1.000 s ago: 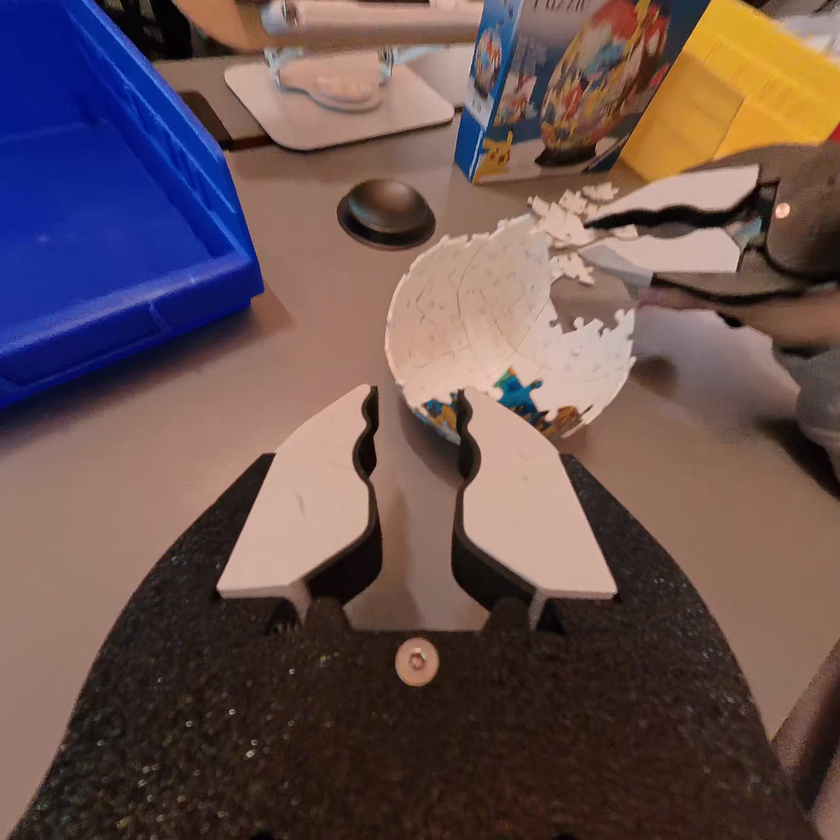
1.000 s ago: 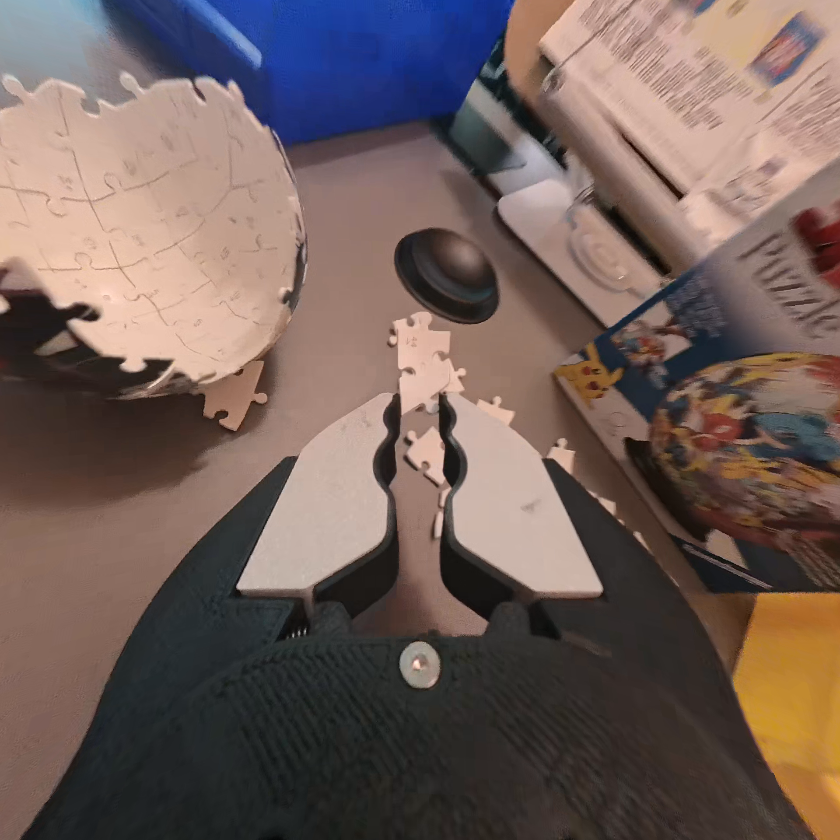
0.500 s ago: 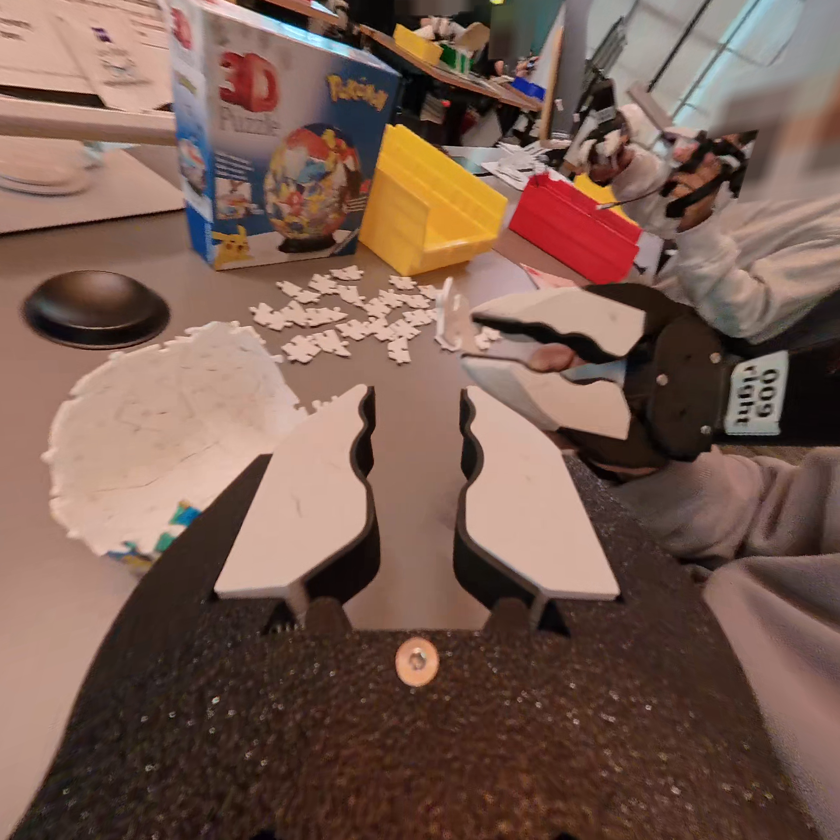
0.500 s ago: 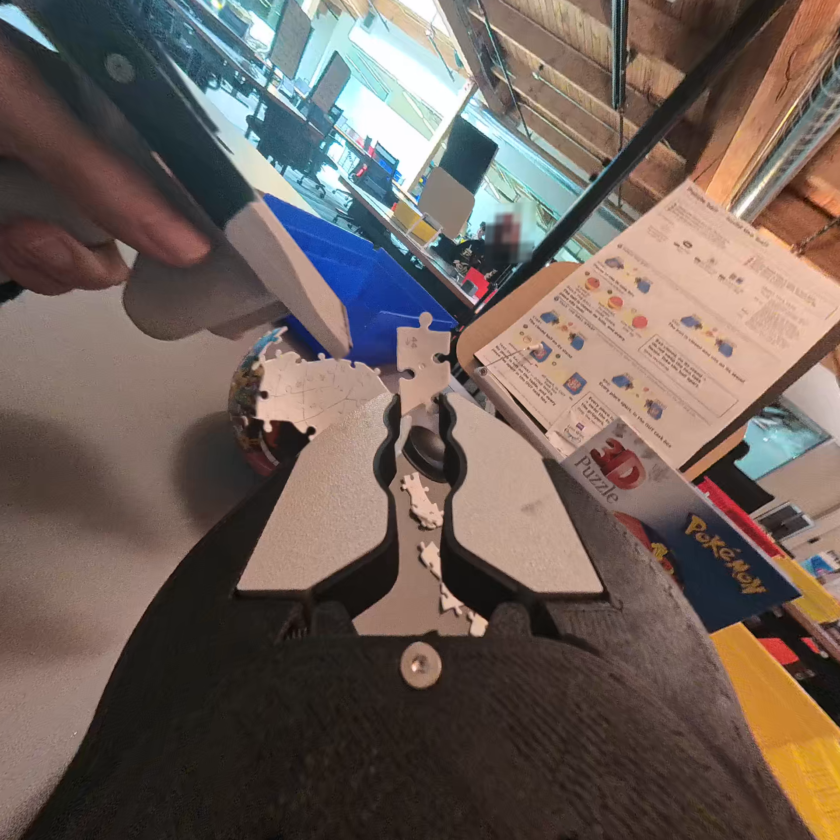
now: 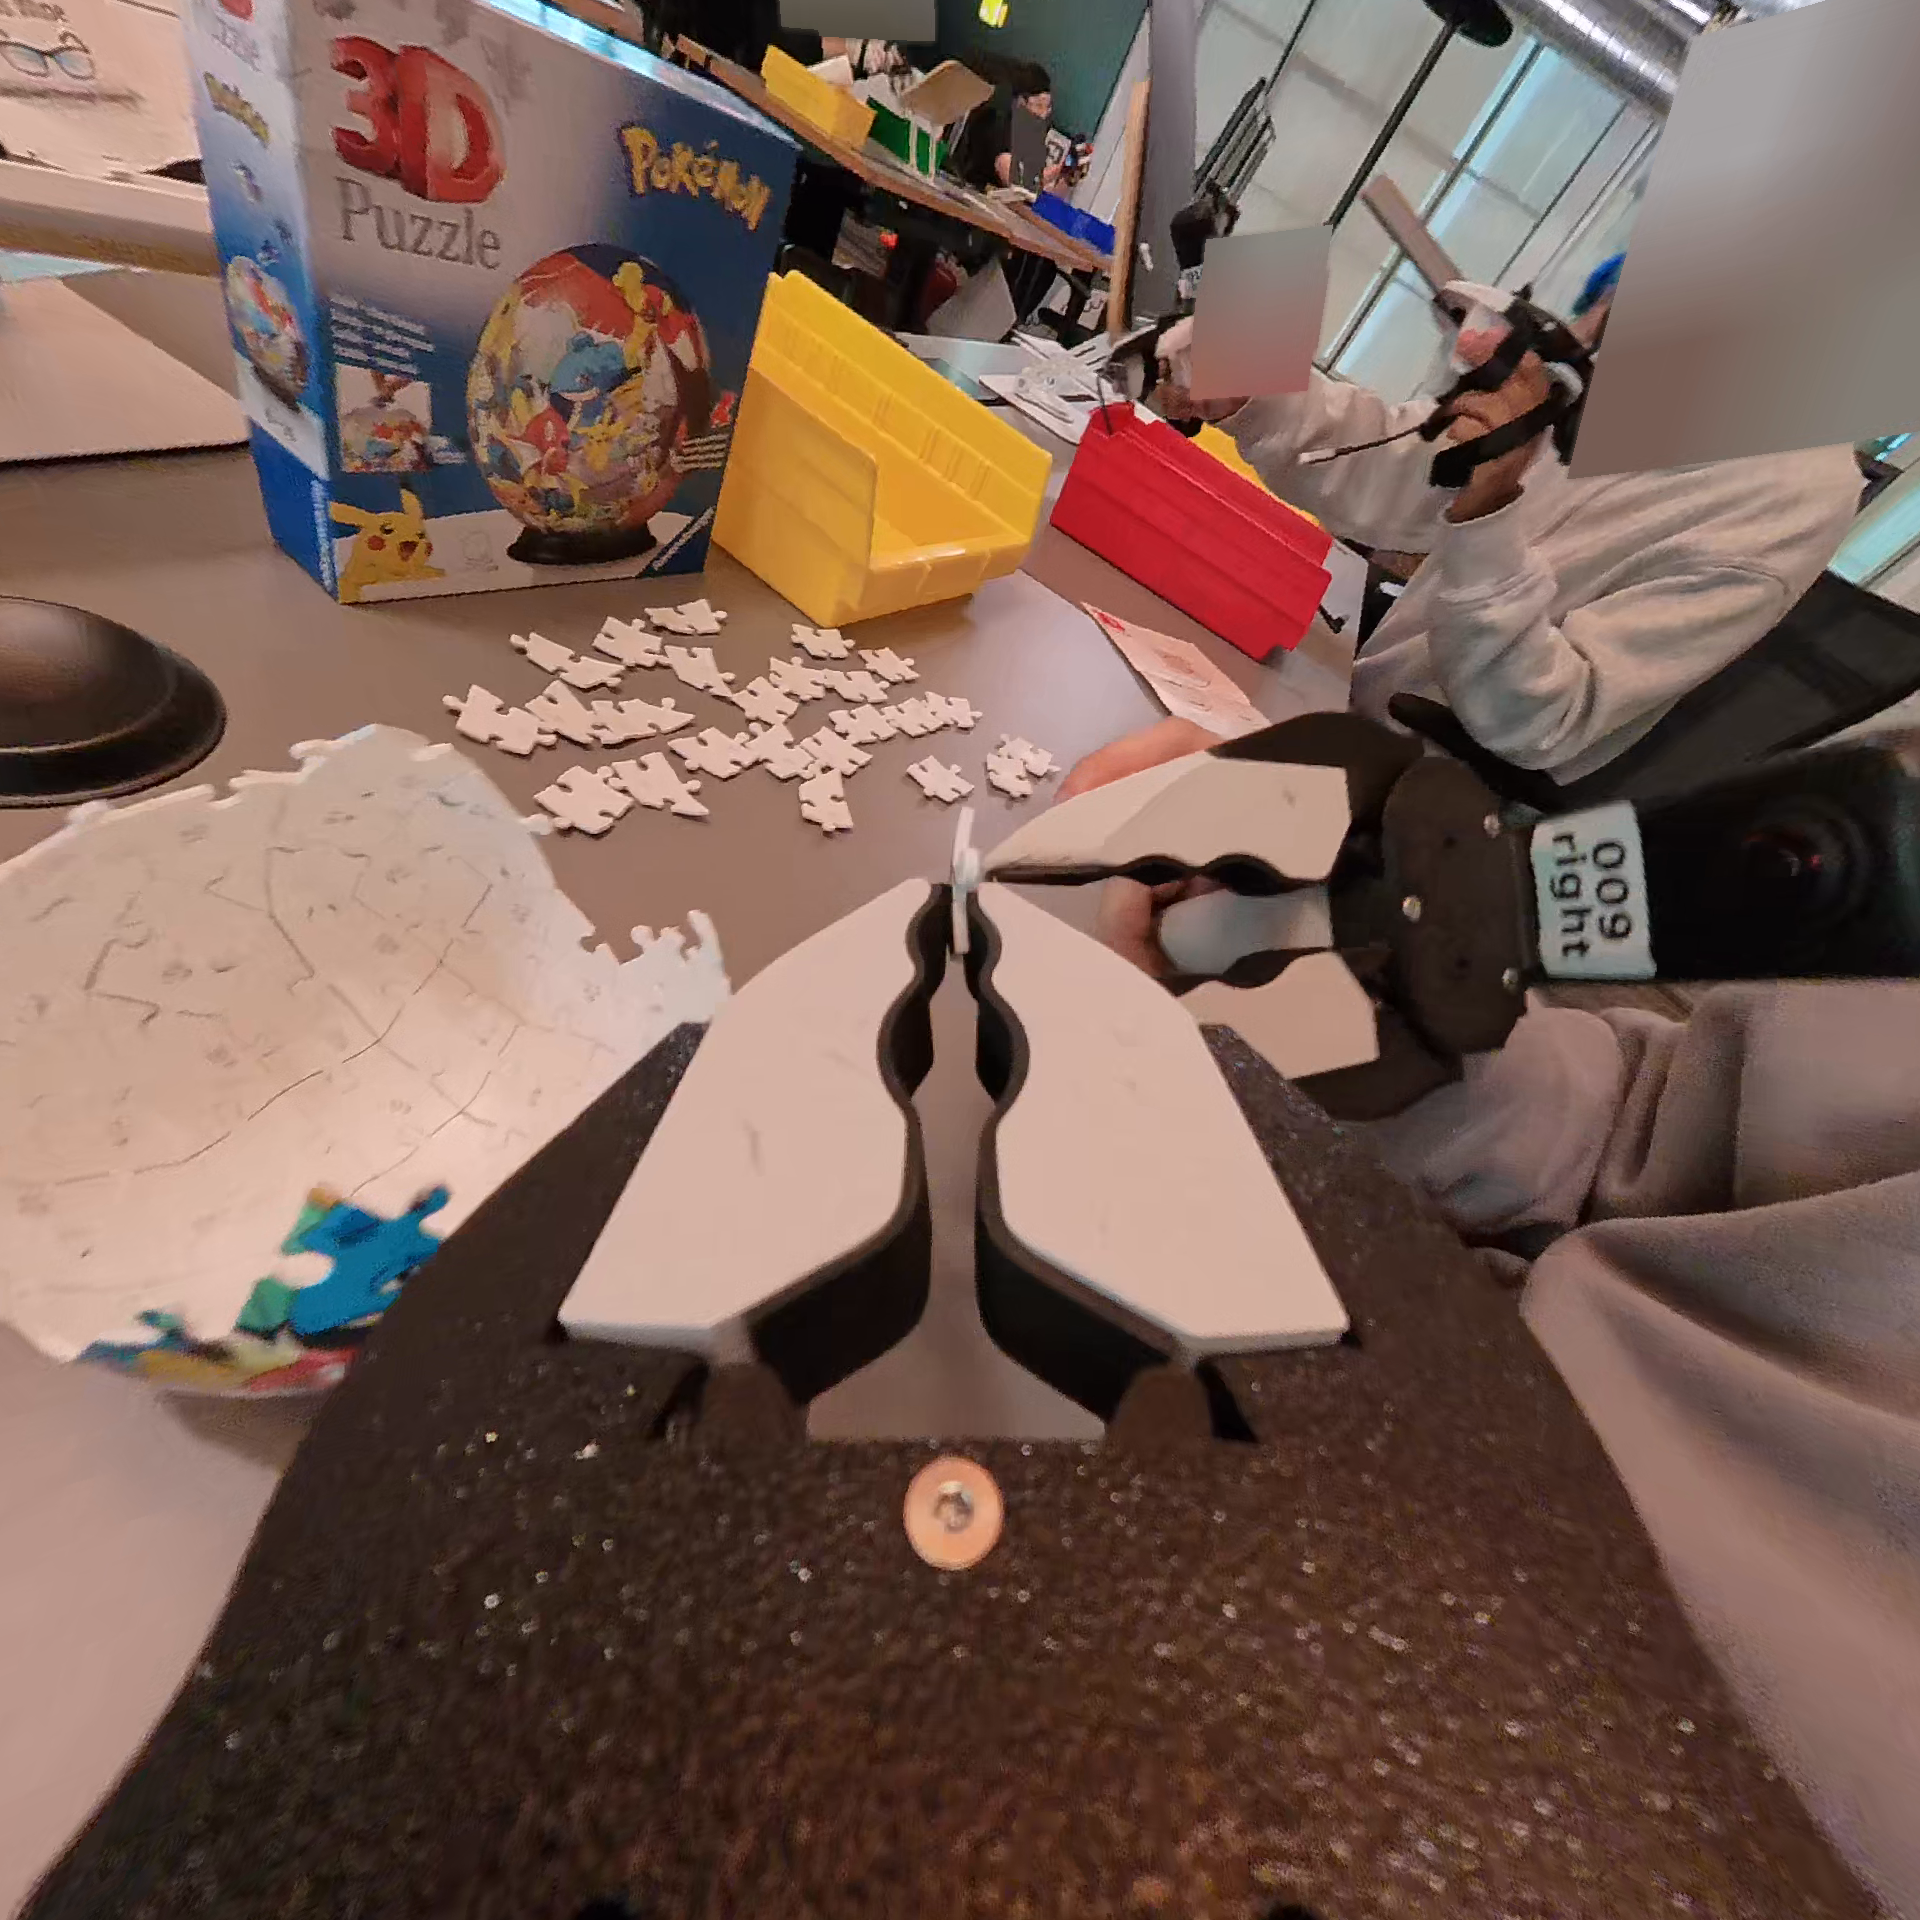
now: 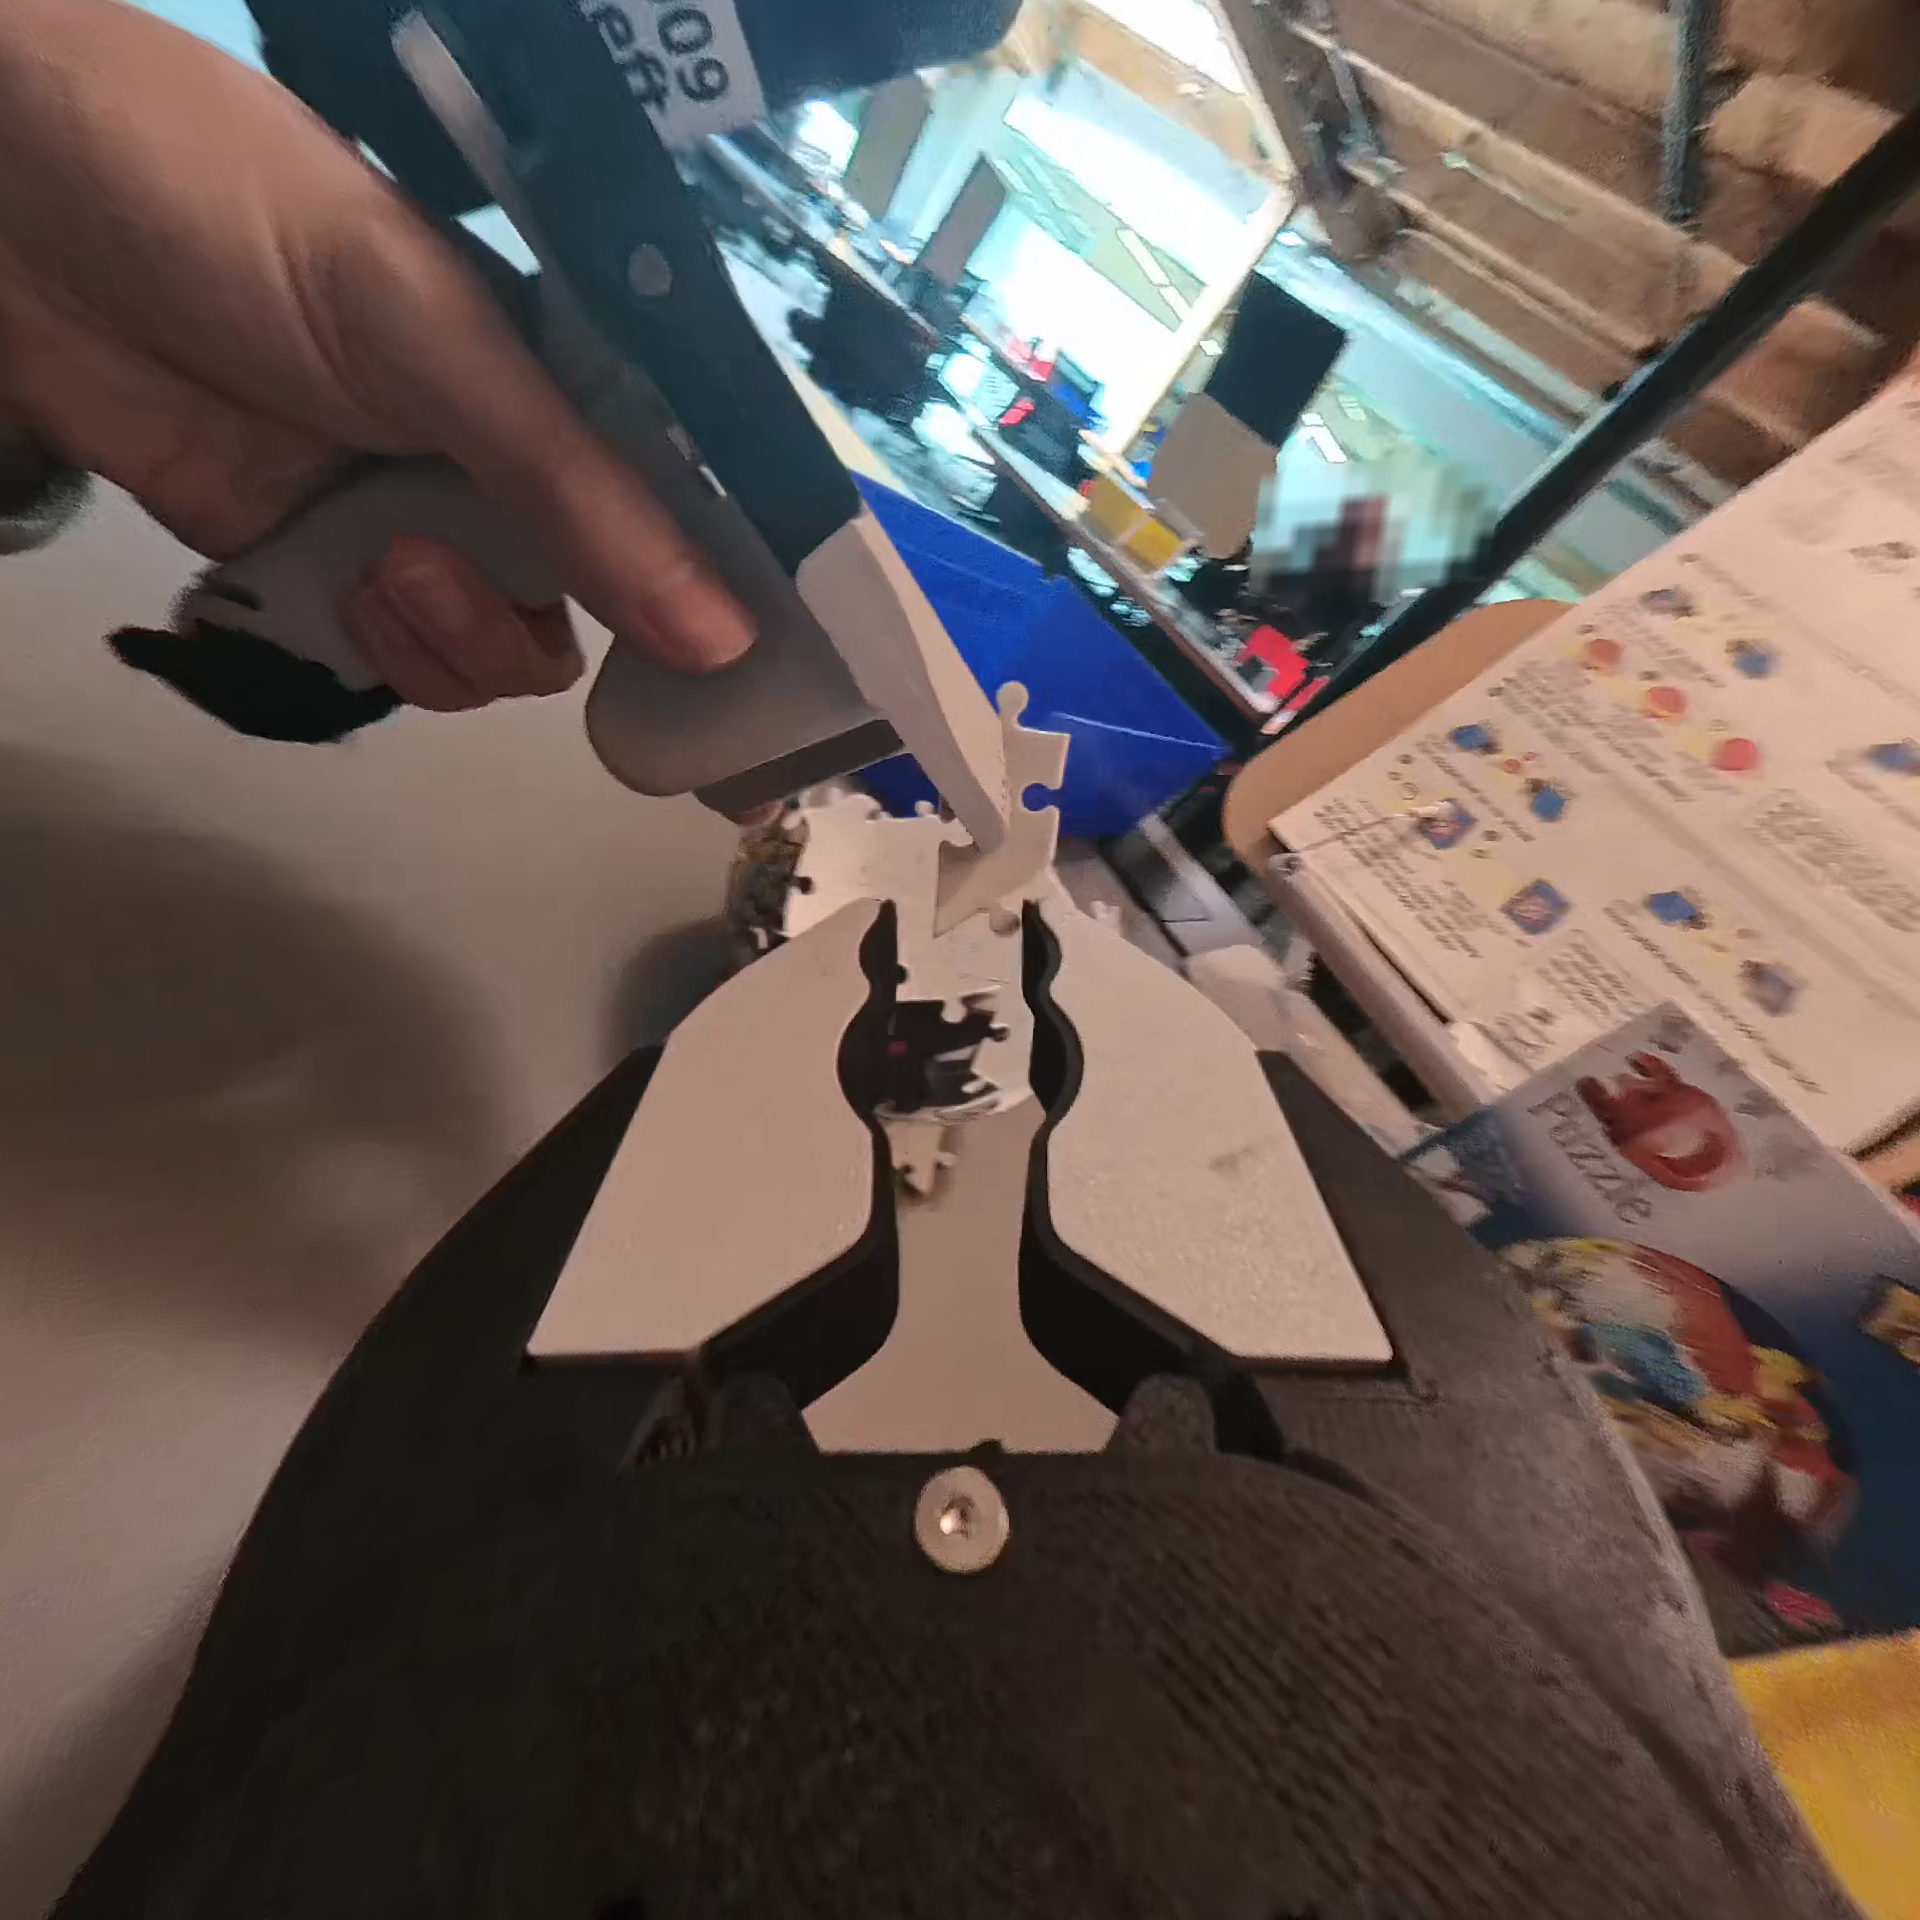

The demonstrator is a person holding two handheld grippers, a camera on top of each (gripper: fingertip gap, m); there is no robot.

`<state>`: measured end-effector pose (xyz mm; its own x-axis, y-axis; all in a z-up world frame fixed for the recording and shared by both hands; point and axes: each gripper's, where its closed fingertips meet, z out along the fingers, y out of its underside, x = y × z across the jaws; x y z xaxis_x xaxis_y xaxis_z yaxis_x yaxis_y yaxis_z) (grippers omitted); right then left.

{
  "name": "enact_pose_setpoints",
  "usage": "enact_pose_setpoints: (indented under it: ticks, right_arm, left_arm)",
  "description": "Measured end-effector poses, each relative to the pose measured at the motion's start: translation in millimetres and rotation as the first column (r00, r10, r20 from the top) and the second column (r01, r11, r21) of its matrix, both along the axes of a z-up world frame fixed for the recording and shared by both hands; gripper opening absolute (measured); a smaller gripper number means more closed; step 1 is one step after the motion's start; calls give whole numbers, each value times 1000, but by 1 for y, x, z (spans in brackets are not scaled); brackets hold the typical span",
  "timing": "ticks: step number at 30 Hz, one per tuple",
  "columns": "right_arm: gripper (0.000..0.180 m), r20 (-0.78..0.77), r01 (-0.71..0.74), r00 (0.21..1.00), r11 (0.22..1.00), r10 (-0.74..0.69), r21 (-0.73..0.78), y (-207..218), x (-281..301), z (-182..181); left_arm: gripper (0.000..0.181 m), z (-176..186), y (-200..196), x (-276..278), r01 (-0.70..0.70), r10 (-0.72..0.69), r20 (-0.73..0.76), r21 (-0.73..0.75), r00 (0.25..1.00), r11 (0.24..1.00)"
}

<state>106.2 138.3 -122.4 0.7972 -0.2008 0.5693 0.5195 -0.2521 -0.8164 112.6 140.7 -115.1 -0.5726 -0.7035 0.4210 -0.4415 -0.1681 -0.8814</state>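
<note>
A white puzzle piece (image 5: 962, 883) stands on edge, pinched between the fingertips of my left gripper (image 5: 956, 914), which is shut on it above the grey table (image 5: 1039, 644). My right gripper (image 5: 1023, 883) reaches in from the right, its upper fingertip touching the piece. In the right wrist view the piece (image 6: 1029, 790) sits just above my right gripper (image 6: 956, 925), whose jaws stand slightly apart around its lower edge. The left gripper (image 6: 966, 821) comes down on it from the upper left. A half-built puzzle ball shell (image 5: 260, 997) lies at the left.
Several loose white pieces (image 5: 727, 717) lie behind the grippers. A puzzle box (image 5: 499, 312), yellow bin (image 5: 873, 478) and red bin (image 5: 1184, 530) stand at the back. A black round stand (image 5: 83, 696) is far left. A blue bin (image 6: 997, 665) and instruction sheet (image 6: 1662, 748) show too. Left and right tips are no more than a few centimetres apart.
My right gripper lifted a piece off the table and held it up. My left gripper swung away from the shell, came in and shut on that piece. The right jaws have widened.
</note>
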Motion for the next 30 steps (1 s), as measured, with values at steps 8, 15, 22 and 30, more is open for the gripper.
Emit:
enact_pose_setpoints:
  ticks: [8, 15, 22, 30]
  right_arm:
    - [23, -451, -298, 841, 952, 298, 74, -5, -19, 10]
    - [9, -508, -414, 770, 908, 387, 64, -1, -34, 1]
    - [2, -535, -440, 725, 890, 433, 123, -6, -36, -2]
    - [1, -532, -203, 785, 943, 318, 264, -5, 8, 26]
  left_arm:
    - [2, -7, -5, -26, 186, -192, 35, 134, 981, 973]
    - [2, -16, -12, -37, 251, -277, 70, 262, 958, 932]
    - [2, -16, -16, -40, 259, -300, 98, 305, 949, 917]
    - [22, -6, 7, -19, 61, -108, 149, 291, 983, 955]
